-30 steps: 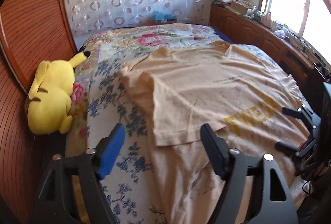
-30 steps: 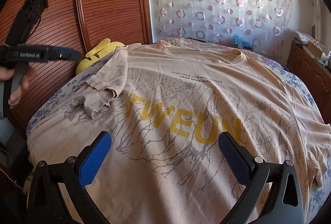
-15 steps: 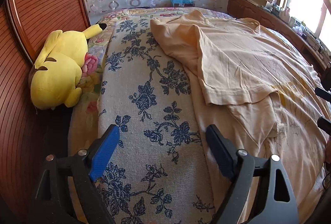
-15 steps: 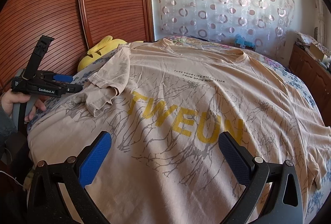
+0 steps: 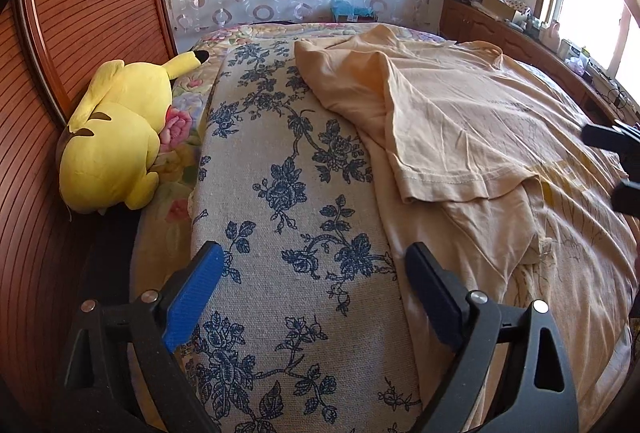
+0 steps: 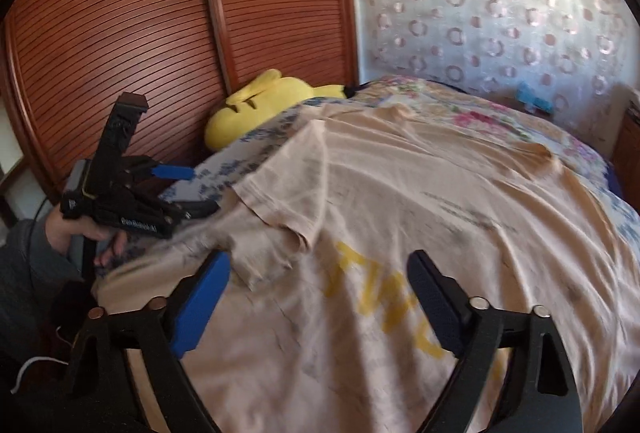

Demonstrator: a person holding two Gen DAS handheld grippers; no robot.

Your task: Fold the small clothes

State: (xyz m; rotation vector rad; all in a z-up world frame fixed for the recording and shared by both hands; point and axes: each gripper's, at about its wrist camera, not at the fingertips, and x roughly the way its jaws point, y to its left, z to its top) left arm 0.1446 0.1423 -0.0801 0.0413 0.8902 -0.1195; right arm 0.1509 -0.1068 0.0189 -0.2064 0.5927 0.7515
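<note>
Lying face up across the floral bedspread [image 5: 288,193], peach T-shirt [image 5: 480,121] with yellow lettering [image 6: 384,313], its near sleeve [image 5: 452,157] already turned inward over the chest. Judged soft, thin and light: bound to drape, wrinkle and slide on the cover rather than hold any crease, so best pinched through a doubled edge such as a hem or shoulder seam, not the loose middle. Left gripper [image 5: 312,297] poised over bare bedspread just beside the shirt's side edge, jaws spread wide, nothing between the blue pads [image 5: 192,301]. Right gripper [image 6: 320,305] likewise agape and empty, hovering above the lower chest near the folded sleeve; that view blurred, so fine detail of the print unreadable. Likely good holds: the bottom hem corner near the left tool, and the side edge under the sleeve, lifted together to keep the fold line straight. Yellow plush toy [image 5: 116,137] off by the wooden wardrobe doors [image 6: 140,33], well apart from the work.
</note>
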